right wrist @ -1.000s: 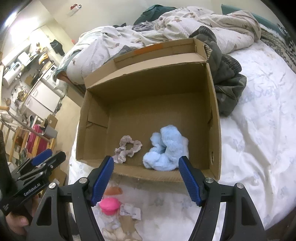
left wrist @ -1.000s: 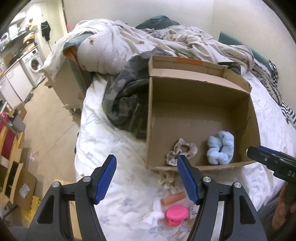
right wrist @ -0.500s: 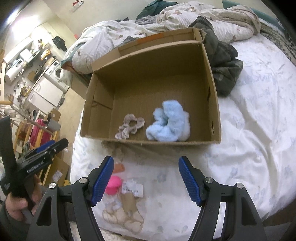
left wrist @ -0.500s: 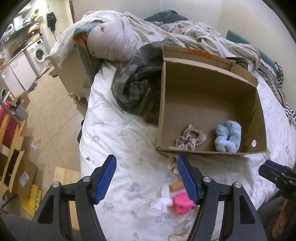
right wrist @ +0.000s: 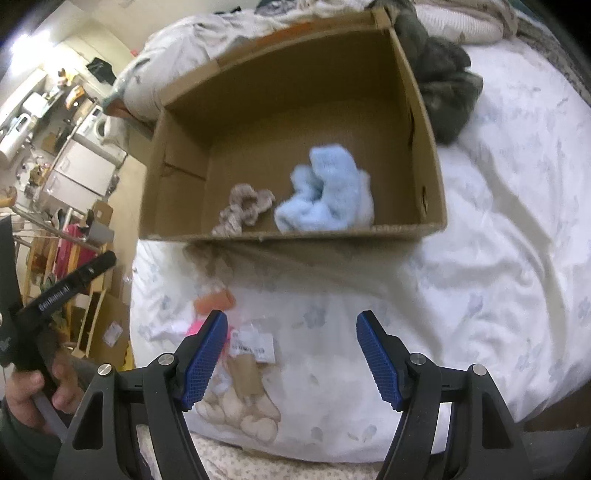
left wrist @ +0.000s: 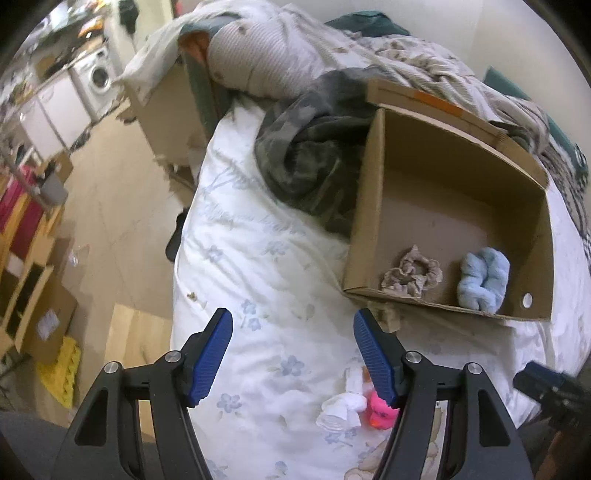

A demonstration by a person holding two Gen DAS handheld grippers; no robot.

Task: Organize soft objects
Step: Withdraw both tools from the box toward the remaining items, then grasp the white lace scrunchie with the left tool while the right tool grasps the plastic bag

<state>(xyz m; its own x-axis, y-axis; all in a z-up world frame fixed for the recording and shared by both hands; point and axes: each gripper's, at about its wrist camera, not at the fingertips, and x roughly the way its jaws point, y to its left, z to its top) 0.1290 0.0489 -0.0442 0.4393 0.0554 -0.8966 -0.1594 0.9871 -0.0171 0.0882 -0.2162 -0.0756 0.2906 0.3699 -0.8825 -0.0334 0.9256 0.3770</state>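
Both claws (left wrist: 291, 350) (right wrist: 291, 354) pulled back from box (right wrist: 428, 155).

On the bed (right wrist: 498, 258): a cardboard box (right wrist: 428, 155), open at the top. Inside the box, near its front wall: a ruffled scrunchie (right wrist: 243, 208) at left, a fluffy scrunchie (right wrist: 325, 192) just beside it at right. Before the box, on the sheet: small soft items (left wrist: 354, 402) in a cluster. Behind and left of the box in the left wrist view: a crumpled blanket (left wrist: 306, 155). Left of the bed: floor (left wrist: 122, 221).

Pale tiled floor (left wrist: 122, 206), washing machine (left wrist: 99, 75) (far left), white wall (left wrist: 461, 33).
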